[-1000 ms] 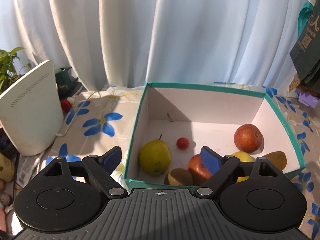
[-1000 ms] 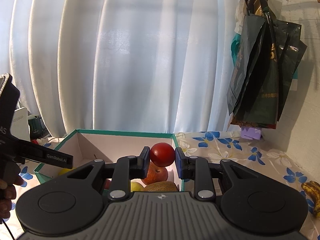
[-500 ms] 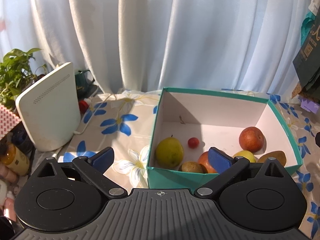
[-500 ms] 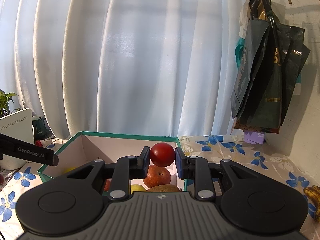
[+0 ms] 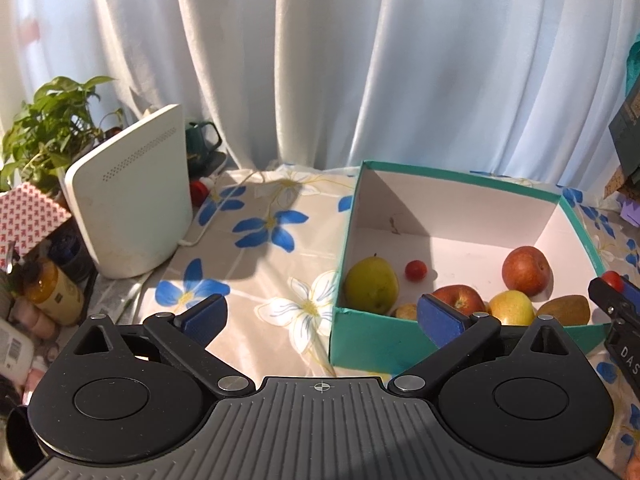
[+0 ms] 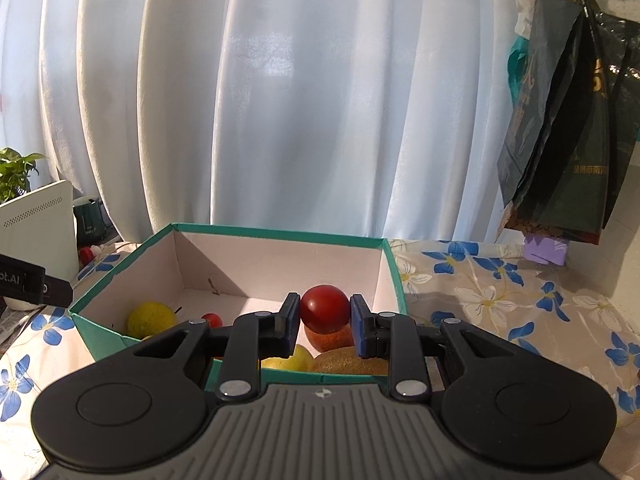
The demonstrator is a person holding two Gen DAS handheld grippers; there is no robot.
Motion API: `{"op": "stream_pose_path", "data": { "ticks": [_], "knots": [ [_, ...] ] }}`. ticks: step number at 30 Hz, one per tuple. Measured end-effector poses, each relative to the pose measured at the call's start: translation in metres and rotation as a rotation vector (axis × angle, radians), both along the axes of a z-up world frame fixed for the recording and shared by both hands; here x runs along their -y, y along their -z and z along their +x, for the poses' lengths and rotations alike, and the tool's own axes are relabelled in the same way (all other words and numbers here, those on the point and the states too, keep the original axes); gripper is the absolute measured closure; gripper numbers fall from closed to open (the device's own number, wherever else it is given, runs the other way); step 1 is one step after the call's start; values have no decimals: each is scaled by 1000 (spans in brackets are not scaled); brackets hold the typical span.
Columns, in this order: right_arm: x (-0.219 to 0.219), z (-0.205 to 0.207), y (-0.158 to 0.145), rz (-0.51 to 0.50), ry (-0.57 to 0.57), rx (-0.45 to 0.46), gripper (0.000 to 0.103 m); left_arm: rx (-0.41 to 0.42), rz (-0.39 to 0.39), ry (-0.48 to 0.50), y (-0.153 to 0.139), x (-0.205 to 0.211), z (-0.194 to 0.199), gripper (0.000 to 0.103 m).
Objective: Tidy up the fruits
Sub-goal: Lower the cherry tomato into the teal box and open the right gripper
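A teal-rimmed white box [image 5: 460, 176] stands on the flowered tablecloth and holds a yellow-green pear [image 5: 371, 285], a small red tomato [image 5: 415, 270], two red apples [image 5: 526, 271], a yellow fruit [image 5: 511, 307] and a kiwi [image 5: 564, 310]. My right gripper [image 6: 325, 320] is shut on a red tomato [image 6: 325, 309] above the box's near right corner [image 6: 390, 248]; it shows at the left wrist view's right edge [image 5: 612, 280]. My left gripper [image 5: 320, 316] is open and empty, in front of the box's left wall.
A white router-like device [image 5: 128, 196] stands left of the box, with a potted plant [image 5: 48, 136], a dark green cup [image 5: 202, 142] and jars [image 5: 52, 288] near it. Dark bags [image 6: 568, 128] hang at the right. White curtains hang behind the table.
My left gripper has drawn back and to the left, away from the box. My right gripper has lowered toward the box with the tomato still held.
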State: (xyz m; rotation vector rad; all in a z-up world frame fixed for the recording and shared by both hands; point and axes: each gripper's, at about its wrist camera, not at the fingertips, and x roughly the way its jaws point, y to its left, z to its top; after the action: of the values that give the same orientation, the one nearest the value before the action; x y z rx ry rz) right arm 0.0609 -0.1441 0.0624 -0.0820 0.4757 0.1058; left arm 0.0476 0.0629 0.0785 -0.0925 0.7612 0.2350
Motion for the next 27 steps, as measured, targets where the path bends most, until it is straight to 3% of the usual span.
{"op": "stream_pose_path", "data": {
  "ticks": [7, 23, 25, 27],
  "knots": [
    [-3, 13, 14, -11, -25, -55, 77, -9, 7, -8, 2, 2, 4, 0],
    [-2, 23, 20, -29, -18, -81, 76, -35, 45, 18, 6, 8, 15, 0],
    [-3, 23, 19, -36, -17, -77, 69, -41, 50, 22, 7, 8, 16, 0],
    [-4, 21, 18, -43, -10, -66, 50, -46, 55, 25, 8, 9, 16, 0]
  ]
}}
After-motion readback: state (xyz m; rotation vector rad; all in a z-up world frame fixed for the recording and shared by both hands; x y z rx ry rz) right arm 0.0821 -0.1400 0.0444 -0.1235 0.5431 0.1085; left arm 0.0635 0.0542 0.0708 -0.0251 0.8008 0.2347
